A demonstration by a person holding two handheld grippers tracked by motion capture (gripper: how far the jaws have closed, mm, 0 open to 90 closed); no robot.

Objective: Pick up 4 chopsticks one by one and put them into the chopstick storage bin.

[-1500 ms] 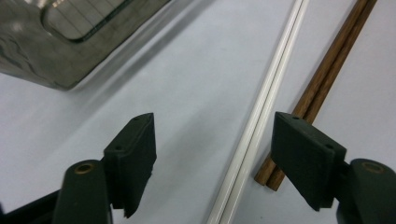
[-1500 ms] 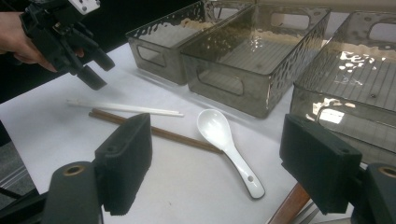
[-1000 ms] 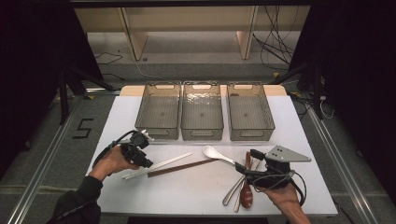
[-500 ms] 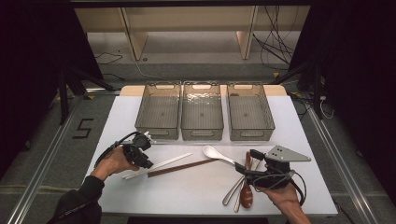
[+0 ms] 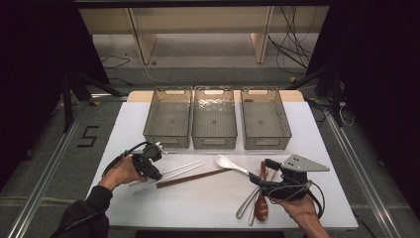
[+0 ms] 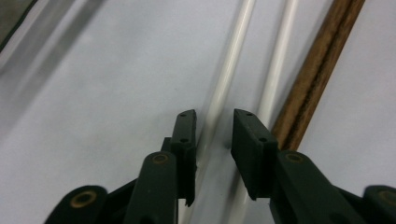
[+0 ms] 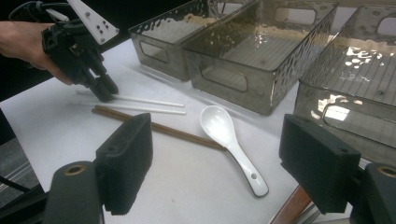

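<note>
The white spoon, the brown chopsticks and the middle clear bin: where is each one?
white spoon [image 7: 218,123]: right gripper view, on its bowl.
brown chopsticks [image 5: 190,178]: high view, midway along the pair on the table.
middle clear bin [image 5: 214,143]: high view, on its near wall.

A white table [image 5: 208,198] carries three clear bins [image 5: 214,119] in a row along its far side. Nearer than the bins lie two white chopsticks [image 5: 181,168], brown chopsticks [image 5: 193,178] beside them, and a white spoon [image 5: 231,163] right of those. Nearer than the spoon lie a wooden spoon [image 5: 261,206] and metal cutlery [image 5: 246,203].
</note>
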